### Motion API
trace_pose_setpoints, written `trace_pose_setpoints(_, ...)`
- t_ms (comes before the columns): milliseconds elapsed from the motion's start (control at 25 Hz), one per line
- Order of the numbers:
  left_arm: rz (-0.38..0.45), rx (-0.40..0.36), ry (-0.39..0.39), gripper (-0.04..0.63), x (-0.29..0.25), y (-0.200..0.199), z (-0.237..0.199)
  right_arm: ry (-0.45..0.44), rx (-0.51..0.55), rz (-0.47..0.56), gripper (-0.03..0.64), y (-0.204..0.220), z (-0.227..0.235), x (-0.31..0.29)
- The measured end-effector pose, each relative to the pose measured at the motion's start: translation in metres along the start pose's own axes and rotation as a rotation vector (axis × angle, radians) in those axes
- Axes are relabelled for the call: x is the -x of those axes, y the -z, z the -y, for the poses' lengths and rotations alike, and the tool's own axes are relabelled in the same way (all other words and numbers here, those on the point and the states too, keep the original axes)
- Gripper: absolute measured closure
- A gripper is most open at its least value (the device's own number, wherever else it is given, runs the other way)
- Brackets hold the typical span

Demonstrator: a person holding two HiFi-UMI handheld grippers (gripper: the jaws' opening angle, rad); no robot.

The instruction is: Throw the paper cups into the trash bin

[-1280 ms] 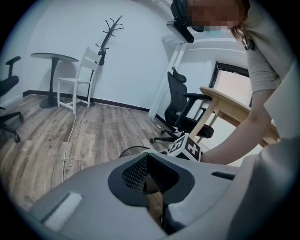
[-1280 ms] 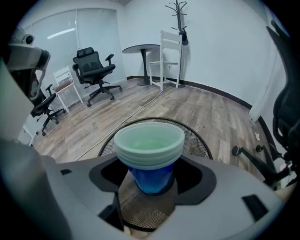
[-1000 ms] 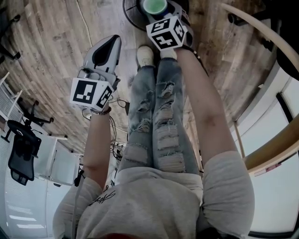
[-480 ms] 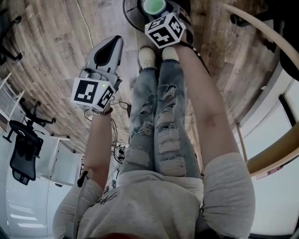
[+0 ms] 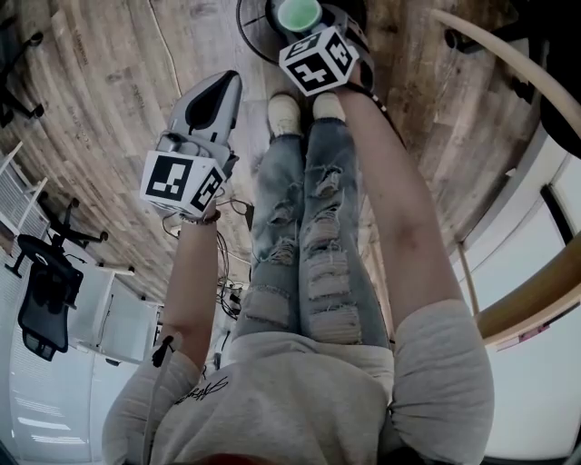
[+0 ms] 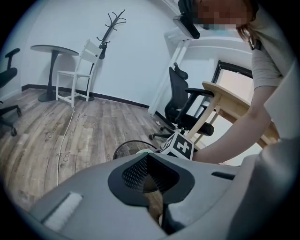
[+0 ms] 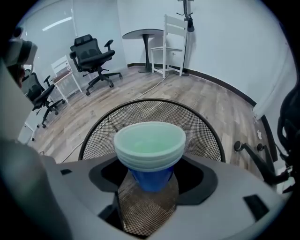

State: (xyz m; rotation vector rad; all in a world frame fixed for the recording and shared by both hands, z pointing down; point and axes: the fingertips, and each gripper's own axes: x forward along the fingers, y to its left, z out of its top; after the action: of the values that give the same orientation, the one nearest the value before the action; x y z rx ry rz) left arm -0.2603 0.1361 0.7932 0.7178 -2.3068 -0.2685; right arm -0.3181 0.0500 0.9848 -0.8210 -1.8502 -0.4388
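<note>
The right gripper [image 7: 149,185] clamps a stack of paper cups [image 7: 150,143] by its blue base, upright over the black mesh trash bin [image 7: 206,133] at 12 o'clock. At its 8 o'clock, the left gripper [image 6: 151,183] seems closed and empty, above the wooden floor [image 6: 56,131].

**Q:** Item count, please, taking the trash bin [image 7: 204,133] as the reference.

**A:** Trash bin: one, mesh. Paper cups [image 7: 150,143]: one nested stack above it; at least three rims show, the exact number cannot be told.

**Q:** Hand-held grippers?

**A:** Two: left hand-held gripper [image 6: 152,187], right hand-held gripper [image 7: 150,180].

**Q:** Furniture beyond the bin?

**A:** Black office chairs: two, [image 7: 93,52] and [image 7: 40,93]. White chairs: two, [image 7: 174,42] and [image 7: 61,69]. Round table [image 7: 143,33]: one. Coat stand [image 7: 187,11]: one.
</note>
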Motion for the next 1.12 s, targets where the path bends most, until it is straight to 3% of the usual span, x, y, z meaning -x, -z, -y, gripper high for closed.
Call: trace_pose_setpoints(1120,0.004,-0.003,0.014,0.592,-0.006,0.000,0.024,0.032,-0.025,0.043,0.325,0.007,0.013,0.027)
